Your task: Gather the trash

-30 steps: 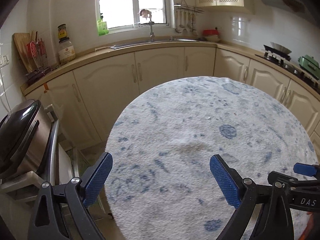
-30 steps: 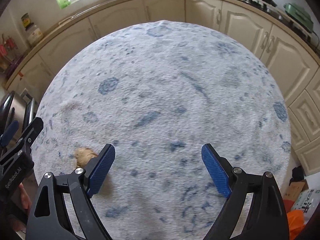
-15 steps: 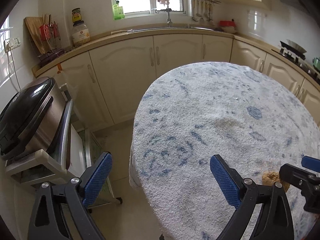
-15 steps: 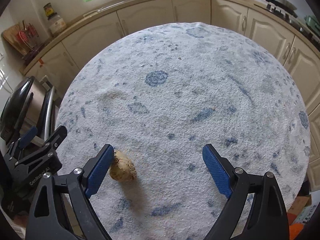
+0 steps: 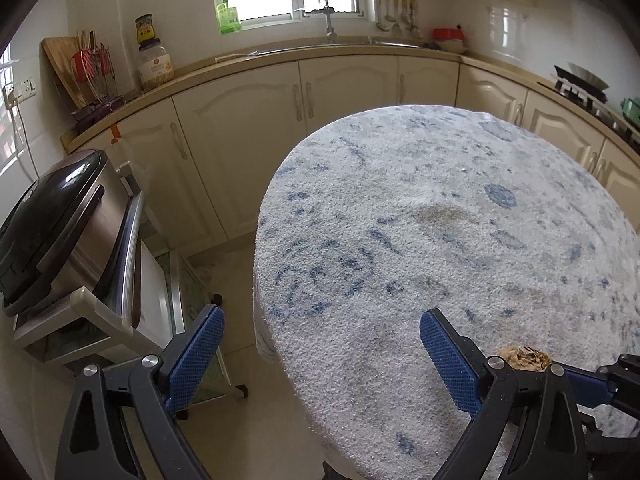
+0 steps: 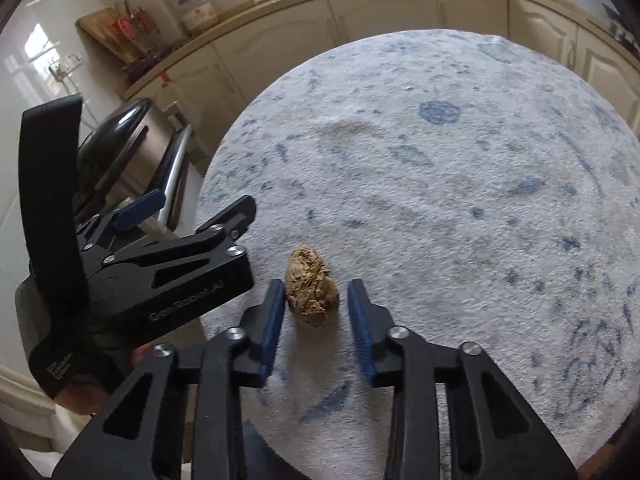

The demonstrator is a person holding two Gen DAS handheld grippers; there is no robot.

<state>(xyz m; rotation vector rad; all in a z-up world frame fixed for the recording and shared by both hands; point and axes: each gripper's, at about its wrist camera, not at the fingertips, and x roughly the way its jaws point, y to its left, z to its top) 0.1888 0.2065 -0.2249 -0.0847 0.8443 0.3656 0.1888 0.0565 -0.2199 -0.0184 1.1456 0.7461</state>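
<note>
L wrist view: left gripper (image 5: 320, 354) spread wide, nothing between pads, one pad over the floor, the other over the round table (image 5: 440, 216). Brown wad (image 5: 525, 358) at 4 o'clock, partly hidden behind the finger.

R wrist view: right gripper (image 6: 316, 316) jaws just been closing, now narrow around the wad (image 6: 313, 291); slim gaps show both sides, not pinching. Wad lies on table near its 7 o'clock edge.

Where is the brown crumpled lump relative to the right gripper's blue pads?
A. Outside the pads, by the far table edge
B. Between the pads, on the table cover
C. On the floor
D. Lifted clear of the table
B: the brown lump lies on the table cover between the right gripper pads, a gap showing at the right pad.
</note>
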